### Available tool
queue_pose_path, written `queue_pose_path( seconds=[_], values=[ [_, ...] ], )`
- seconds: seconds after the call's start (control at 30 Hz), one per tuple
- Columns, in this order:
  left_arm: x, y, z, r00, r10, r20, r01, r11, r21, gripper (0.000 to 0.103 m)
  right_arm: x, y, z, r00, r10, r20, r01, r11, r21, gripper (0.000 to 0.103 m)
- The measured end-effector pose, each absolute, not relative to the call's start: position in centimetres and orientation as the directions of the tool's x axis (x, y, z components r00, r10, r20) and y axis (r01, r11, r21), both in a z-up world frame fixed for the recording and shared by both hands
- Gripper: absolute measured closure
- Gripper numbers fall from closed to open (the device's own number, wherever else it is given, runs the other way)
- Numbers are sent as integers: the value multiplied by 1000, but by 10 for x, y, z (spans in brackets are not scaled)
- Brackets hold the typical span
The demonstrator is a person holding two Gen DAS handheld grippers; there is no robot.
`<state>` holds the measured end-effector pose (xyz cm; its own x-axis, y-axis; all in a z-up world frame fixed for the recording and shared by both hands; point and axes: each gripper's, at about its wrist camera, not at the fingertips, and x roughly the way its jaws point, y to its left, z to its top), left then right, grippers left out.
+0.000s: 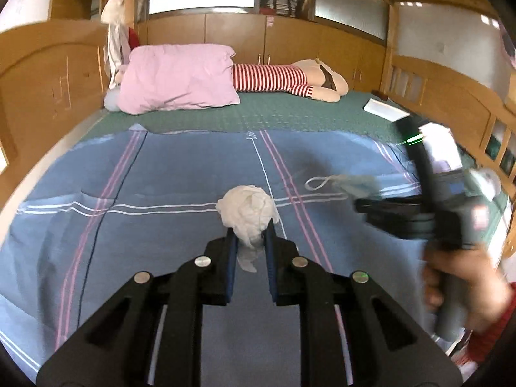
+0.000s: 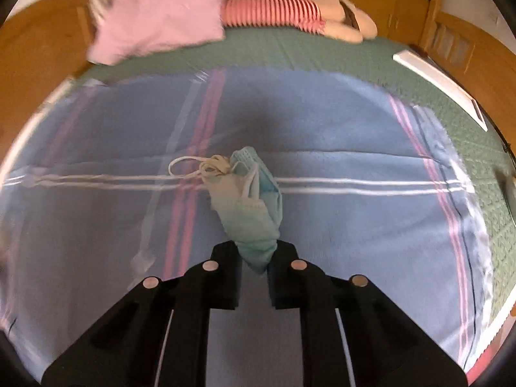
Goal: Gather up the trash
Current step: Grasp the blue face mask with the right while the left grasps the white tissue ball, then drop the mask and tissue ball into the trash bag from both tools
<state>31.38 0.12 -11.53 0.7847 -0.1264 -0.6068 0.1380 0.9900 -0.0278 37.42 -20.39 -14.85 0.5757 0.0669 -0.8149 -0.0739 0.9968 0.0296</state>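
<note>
A crumpled white tissue ball [image 1: 246, 214] is pinched between the blue pads of my left gripper [image 1: 251, 240], lifted above the blue plaid sheet [image 1: 145, 177]. A folded light-blue face mask [image 2: 251, 213] with white ear loops [image 2: 193, 169] hangs from my right gripper [image 2: 254, 254], whose black fingers are shut on its lower end. In the left wrist view the right gripper [image 1: 361, 206] appears blurred at the right, held by a hand [image 1: 464, 287], with the mask [image 1: 351, 182] at its tip.
A pink pillow [image 1: 175, 75] and a plush doll in a red-striped top [image 1: 290, 79] lie on the green cover [image 1: 290, 113] at the bed's far end. A white flat box [image 2: 441, 80] rests near the right side. Wooden bed boards [image 1: 35, 90] and cabinets surround the bed.
</note>
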Motion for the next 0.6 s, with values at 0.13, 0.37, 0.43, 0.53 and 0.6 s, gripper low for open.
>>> queue_pose_path(
  seconds=[0.13, 0.37, 0.43, 0.53, 0.6],
  values=[
    [287, 3, -102, 779, -175, -603, 168, 983, -68, 86, 303, -216, -100, 612, 180, -770, -131, 983, 126, 90],
    [208, -6, -67, 806, -159, -571, 207, 978, 19, 86, 180, -236, -41, 665, 267, -698, -142, 962, 233, 90],
    [183, -10, -59, 812, -148, -564, 209, 977, 45, 86, 141, -245, -31, 668, 280, -689, -125, 956, 267, 90],
    [145, -16, -50, 804, -162, -572, 230, 972, 48, 86, 96, -253, -19, 678, 265, -686, -99, 957, 272, 89],
    [117, -21, -47, 787, -184, -590, 243, 970, 22, 86, 65, -260, -11, 681, 252, -688, -74, 958, 277, 89]
  ],
)
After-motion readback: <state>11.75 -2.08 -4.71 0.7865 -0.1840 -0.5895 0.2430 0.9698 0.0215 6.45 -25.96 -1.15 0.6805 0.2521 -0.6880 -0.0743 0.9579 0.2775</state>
